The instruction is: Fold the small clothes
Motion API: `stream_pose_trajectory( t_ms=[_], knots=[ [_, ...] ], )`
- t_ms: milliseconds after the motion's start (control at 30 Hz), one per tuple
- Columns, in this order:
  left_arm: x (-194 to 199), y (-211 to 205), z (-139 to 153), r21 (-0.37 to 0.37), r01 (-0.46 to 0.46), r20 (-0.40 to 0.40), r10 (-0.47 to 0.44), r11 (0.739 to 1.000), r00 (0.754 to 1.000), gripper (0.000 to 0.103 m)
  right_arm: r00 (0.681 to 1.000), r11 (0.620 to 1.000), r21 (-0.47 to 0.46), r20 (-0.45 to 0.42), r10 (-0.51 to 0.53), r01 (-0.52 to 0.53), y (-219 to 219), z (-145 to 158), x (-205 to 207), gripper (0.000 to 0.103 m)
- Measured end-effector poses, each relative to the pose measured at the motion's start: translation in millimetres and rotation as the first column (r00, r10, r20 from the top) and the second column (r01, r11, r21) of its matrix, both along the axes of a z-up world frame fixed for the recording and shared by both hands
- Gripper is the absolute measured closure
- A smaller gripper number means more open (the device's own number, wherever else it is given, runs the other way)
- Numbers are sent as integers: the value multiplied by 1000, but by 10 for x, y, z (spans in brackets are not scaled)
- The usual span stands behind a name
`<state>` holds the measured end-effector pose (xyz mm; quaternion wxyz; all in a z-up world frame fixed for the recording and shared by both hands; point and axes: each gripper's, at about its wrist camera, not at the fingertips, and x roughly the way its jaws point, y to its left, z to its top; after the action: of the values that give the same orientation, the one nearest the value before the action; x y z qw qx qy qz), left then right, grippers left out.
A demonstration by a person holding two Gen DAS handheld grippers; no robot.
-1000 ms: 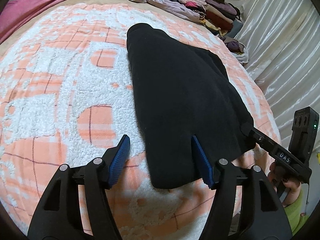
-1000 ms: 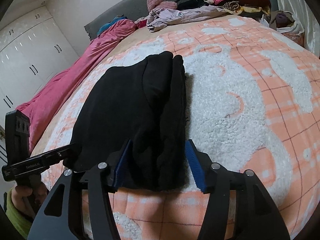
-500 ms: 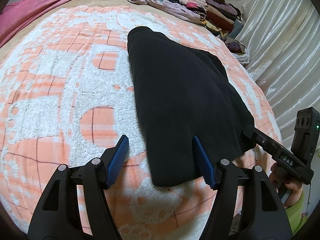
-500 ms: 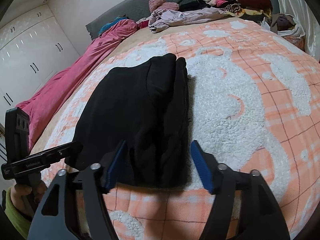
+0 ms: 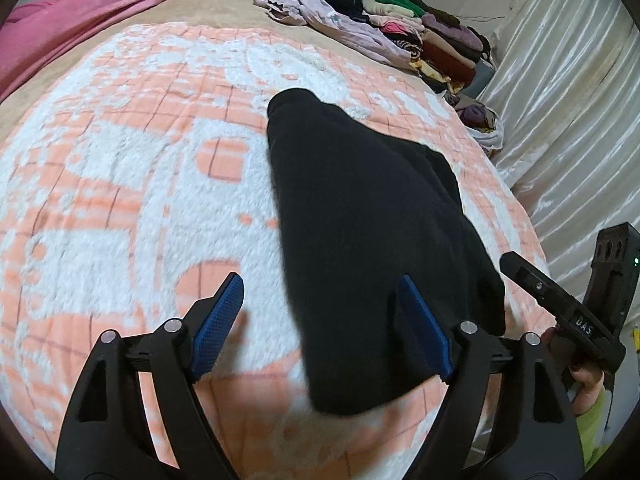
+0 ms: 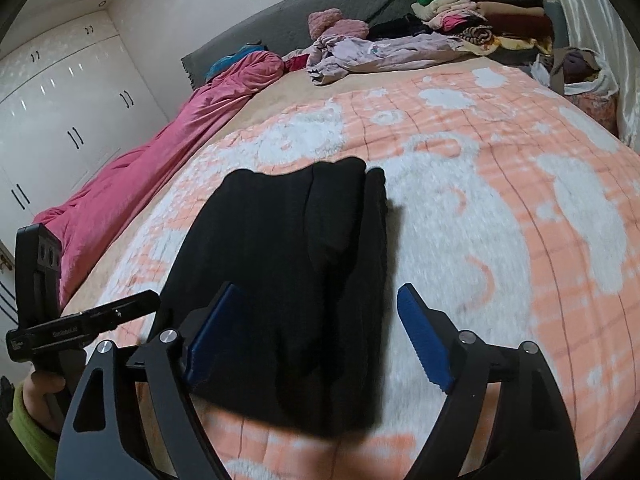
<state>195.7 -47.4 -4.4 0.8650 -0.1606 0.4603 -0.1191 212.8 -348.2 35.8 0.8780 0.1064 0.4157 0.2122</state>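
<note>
Both grippers, left [image 5: 320, 330] and right [image 6: 320, 338], opening above folded black garment [image 5: 360, 240]

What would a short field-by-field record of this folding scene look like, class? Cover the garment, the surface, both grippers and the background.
garment: black garment, folded, lying flat
surface: orange and white fleece blanket on a bed
left gripper: jaws opening, pads not pressing the cloth
right gripper: jaws opening over the garment's near edge, not gripping it
background: stack of folded clothes and a loose lilac garment at the far end; pink cover along one side
</note>
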Motion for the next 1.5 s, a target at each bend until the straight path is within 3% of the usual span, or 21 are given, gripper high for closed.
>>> stream_pose_trajectory(
  t_ms=[67,133,333,467,600,667,700,733,767,867,1200,1500],
  knots=[
    [108,-28,-13,-15,10,-8,-10,1000,1000,31,1000,1000,14,-19,12,-12,13,-13,171,22],
    [223,-45,-52,-25,15,-23,-16,1000,1000,18,999,1000,14,-43,17,-17,25,-42,311,22],
    [474,-56,-221,-78,29,-66,-35,997,997,18,980,994,52,-171,101,-93,115,-327,710,22],
    [598,-18,-310,-130,33,-74,-43,991,996,17,964,987,111,-229,139,-115,96,-527,844,15],
    [661,-20,-390,-169,38,-73,-51,985,996,17,963,983,115,-214,163,-141,146,-536,870,16],
    [675,-41,-406,-178,43,-70,-56,983,996,21,959,978,128,-208,191,-167,191,-552,880,37],
    [681,-57,-406,-194,52,-68,-66,980,996,32,958,975,138,-209,198,-172,205,-553,885,40],
    [676,-72,-396,-198,50,-67,-64,979,996,34,958,974,139,-202,203,-177,220,-540,878,47],
    [665,-85,-375,-189,46,-66,-60,981,996,36,959,972,152,-193,207,-180,208,-520,875,54],
    [632,-148,-245,-152,51,-47,-59,987,997,42,965,970,173,-169,200,-171,178,-440,832,61],
    [725,-309,217,-79,79,46,-75,994,996,44,982,968,206,-90,167,-146,70,-125,840,62],
    [949,-198,61,-39,42,4,-42,998,999,44,987,978,166,-81,137,-122,145,-76,1022,66]
  ],
)
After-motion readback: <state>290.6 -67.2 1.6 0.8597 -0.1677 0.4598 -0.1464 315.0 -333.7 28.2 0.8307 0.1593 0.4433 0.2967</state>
